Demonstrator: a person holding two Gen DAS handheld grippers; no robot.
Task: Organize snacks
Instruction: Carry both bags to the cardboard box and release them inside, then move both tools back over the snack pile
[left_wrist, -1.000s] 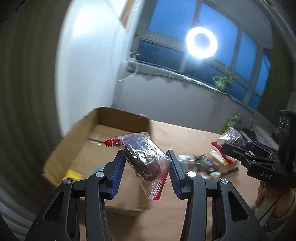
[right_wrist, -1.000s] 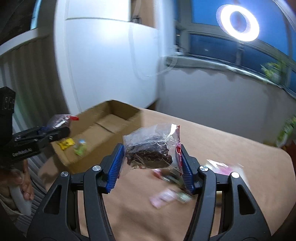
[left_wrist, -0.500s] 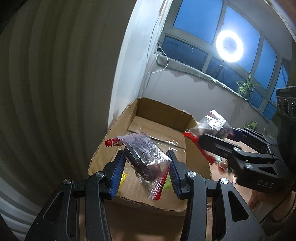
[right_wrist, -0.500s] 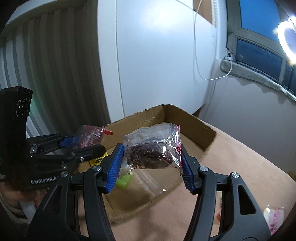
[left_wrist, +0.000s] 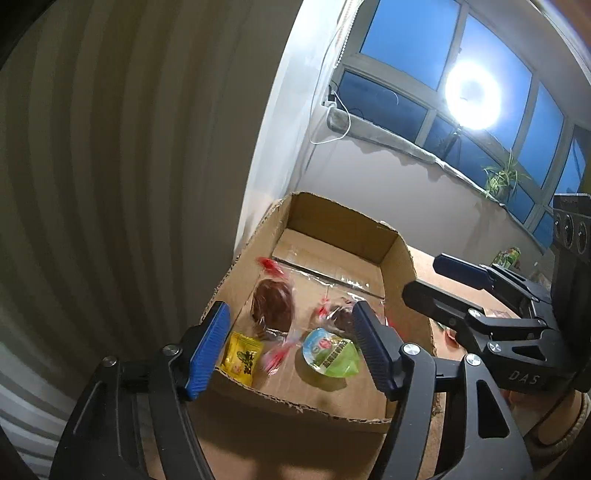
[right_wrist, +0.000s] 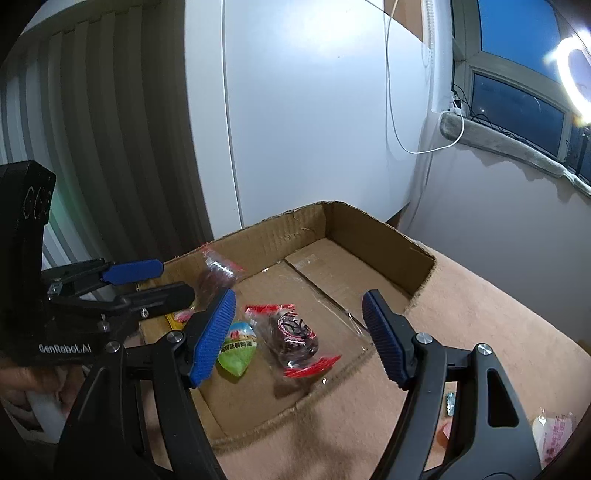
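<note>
An open cardboard box (left_wrist: 340, 225) (right_wrist: 369, 236) sits on the tan table. My left gripper (left_wrist: 290, 347) hangs over its near left corner, jaws opening, nothing between the pads. The brown snack bag (left_wrist: 273, 302) (right_wrist: 214, 273) it held is blurred, just inside the box. My right gripper (right_wrist: 299, 336) (left_wrist: 428, 277) is opening too, and its dark snack bag with red edges (right_wrist: 295, 332) (left_wrist: 343, 317) lies on the box floor, free of the pads. A yellow packet (left_wrist: 242, 356) and a green jelly cup (left_wrist: 330, 352) (right_wrist: 238, 350) lie in the box. The left gripper (right_wrist: 173, 280) shows at the left.
A white wall and a ribbed panel stand close behind and left of the box. Loose snacks, among them a pink packet (right_wrist: 554, 432), lie on the table (right_wrist: 498, 332) to the right. A windowsill with a plant (left_wrist: 502, 181) runs along the back.
Both grippers swung left over the box, each shut on a snack bag. Now both have opened and the two bags have dropped into the box.
</note>
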